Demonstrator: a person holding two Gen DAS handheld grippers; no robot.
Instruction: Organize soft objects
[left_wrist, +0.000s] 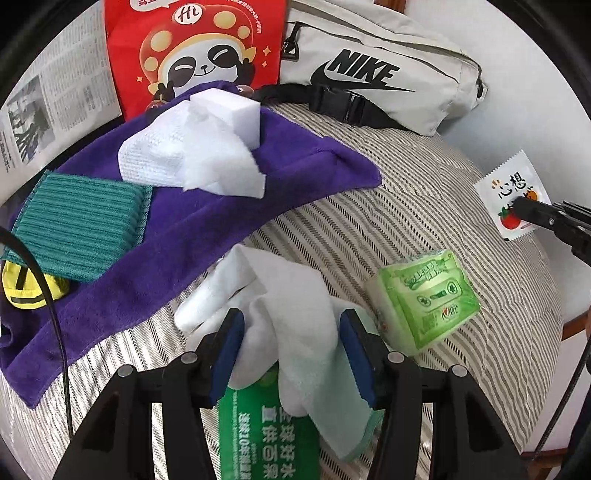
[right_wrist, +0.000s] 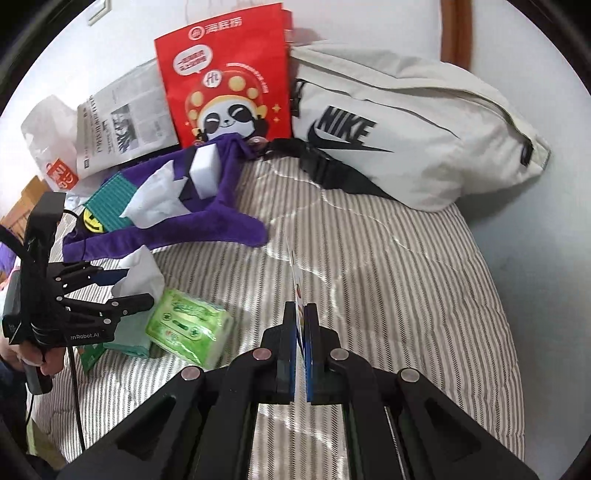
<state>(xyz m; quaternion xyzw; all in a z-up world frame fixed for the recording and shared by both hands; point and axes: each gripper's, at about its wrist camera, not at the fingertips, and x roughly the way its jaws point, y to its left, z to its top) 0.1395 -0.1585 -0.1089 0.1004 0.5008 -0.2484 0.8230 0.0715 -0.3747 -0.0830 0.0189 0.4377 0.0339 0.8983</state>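
My left gripper (left_wrist: 291, 332) is shut on a crumpled white cloth (left_wrist: 291, 295) with a pale green edge, held above a green wipes pack (left_wrist: 266, 424); it also shows in the right wrist view (right_wrist: 125, 284). My right gripper (right_wrist: 302, 314) is shut on a thin white sachet (right_wrist: 295, 273), seen edge-on; in the left wrist view the sachet (left_wrist: 508, 195) shows a tomato print. A purple towel (left_wrist: 177, 221) lies at the left and carries a teal cloth (left_wrist: 77, 229), a white tissue (left_wrist: 192, 155) and a white sponge (left_wrist: 236, 110). A green tissue pack (left_wrist: 424, 295) lies on the striped bedding (left_wrist: 388, 206).
A red panda bag (left_wrist: 195, 48) and a cream Nike waist bag (left_wrist: 376, 70) stand at the back. A newspaper (left_wrist: 62, 96) leans at the back left. A yellow smiley item (left_wrist: 22, 284) peeks from under the towel. A white plastic bag (right_wrist: 48, 129) lies far left.
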